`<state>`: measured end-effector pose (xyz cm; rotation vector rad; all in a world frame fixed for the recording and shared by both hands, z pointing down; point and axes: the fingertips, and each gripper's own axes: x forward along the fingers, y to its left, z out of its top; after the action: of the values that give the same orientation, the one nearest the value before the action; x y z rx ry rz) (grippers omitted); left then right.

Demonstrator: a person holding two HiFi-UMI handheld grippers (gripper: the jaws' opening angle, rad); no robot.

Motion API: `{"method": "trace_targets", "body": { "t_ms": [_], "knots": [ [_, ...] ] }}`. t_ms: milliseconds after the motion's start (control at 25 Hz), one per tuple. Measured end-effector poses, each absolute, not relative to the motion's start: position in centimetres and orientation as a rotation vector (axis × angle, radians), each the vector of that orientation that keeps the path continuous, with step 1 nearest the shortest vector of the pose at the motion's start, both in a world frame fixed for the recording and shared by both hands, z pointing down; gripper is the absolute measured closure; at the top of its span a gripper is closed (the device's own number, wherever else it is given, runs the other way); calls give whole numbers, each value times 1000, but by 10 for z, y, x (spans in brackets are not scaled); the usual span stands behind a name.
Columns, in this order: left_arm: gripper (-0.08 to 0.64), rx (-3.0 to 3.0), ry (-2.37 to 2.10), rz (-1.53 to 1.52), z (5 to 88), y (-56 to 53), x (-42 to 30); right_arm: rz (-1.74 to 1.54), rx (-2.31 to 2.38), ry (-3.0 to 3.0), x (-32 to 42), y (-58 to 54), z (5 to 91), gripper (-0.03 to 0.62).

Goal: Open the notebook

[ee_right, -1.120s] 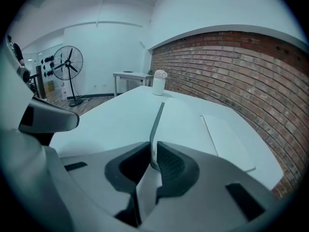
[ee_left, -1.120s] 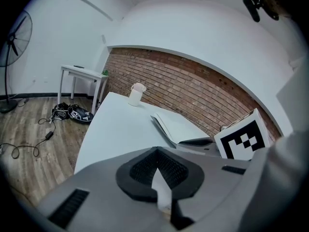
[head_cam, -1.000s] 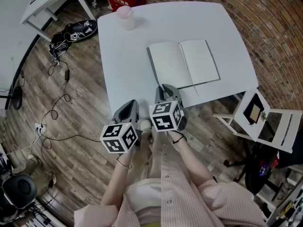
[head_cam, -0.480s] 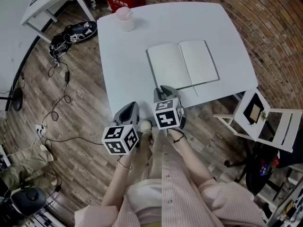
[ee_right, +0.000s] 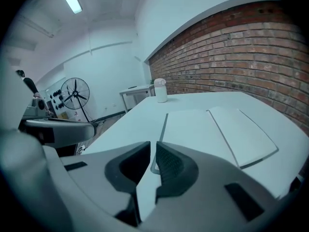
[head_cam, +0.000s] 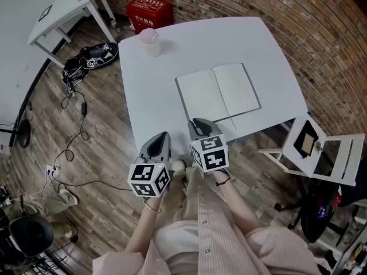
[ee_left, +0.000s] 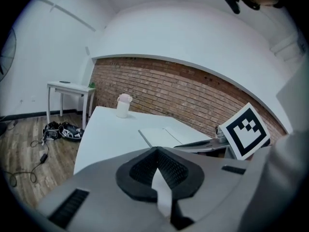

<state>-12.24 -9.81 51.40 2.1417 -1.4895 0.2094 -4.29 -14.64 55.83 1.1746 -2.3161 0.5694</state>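
Note:
The notebook (head_cam: 218, 93) lies open and flat on the white table (head_cam: 149, 90), its blank pages up. It also shows in the left gripper view (ee_left: 161, 135) and the right gripper view (ee_right: 212, 129). My left gripper (head_cam: 162, 135) hovers at the table's near edge, left of the notebook, its jaws shut and empty (ee_left: 157, 150). My right gripper (head_cam: 196, 121) hangs just short of the notebook's near left corner. Its jaws (ee_right: 153, 146) stand a narrow slit apart with nothing between them. Neither gripper touches the notebook.
A pink-lidded white cup (head_cam: 150, 40) stands at the table's far left corner. On the wood floor are a red crate (head_cam: 150, 10), a white side table (head_cam: 63, 7), shoes (head_cam: 89, 55) and cables. A white folding chair (head_cam: 321, 148) stands right of the table.
Both grippers have drawn back a little from the notebook toward the person and risen slightly. The notebook stays open and has not moved.

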Motion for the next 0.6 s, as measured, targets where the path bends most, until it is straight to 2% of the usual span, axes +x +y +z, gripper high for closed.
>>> {"method": "trace_targets", "body": {
  "t_ms": [160, 600],
  "knots": [
    [568, 2225, -1495, 170, 496, -105, -121, 579, 1200, -2388, -36, -148, 541, 586],
    [568, 2297, -1562, 107, 452, -126, -137, 620, 1259, -2542, -6, -163, 480, 588]
  ]
}}
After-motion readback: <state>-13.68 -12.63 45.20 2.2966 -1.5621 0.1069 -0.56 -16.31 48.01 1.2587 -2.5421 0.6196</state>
